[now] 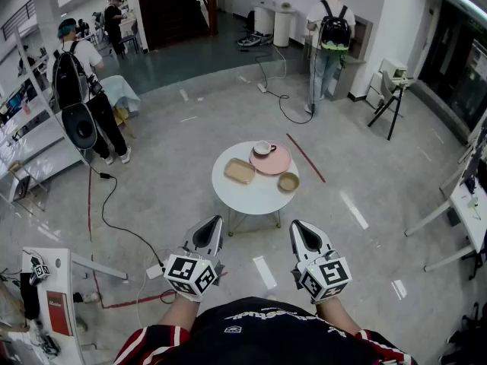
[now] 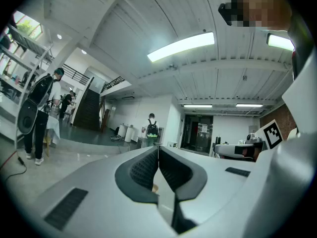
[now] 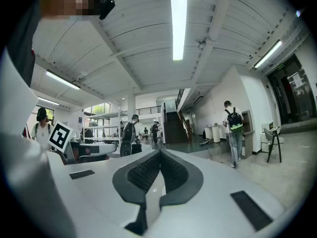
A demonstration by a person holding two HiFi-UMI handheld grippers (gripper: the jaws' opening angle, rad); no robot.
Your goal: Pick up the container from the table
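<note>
While the container (image 1: 240,171) rests on the table (image 1: 255,198) | left claw (image 1: 217,220) closed, empty | right claw (image 1: 295,225) closed, empty

Across the hall from me is the dark staircase (image 1: 171,6); just right of it stand two white bins (image 1: 274,23), and further right a person with a black and green backpack (image 1: 329,33) faces the wall. Left of the staircase, another person with a black backpack (image 1: 76,74) stands by white shelving (image 1: 23,139). Nearer me than the staircase, a pink plate (image 1: 278,163) carries a white cup (image 1: 264,148), and a red tape line (image 1: 306,157) lies slantwise on the floor.
</note>
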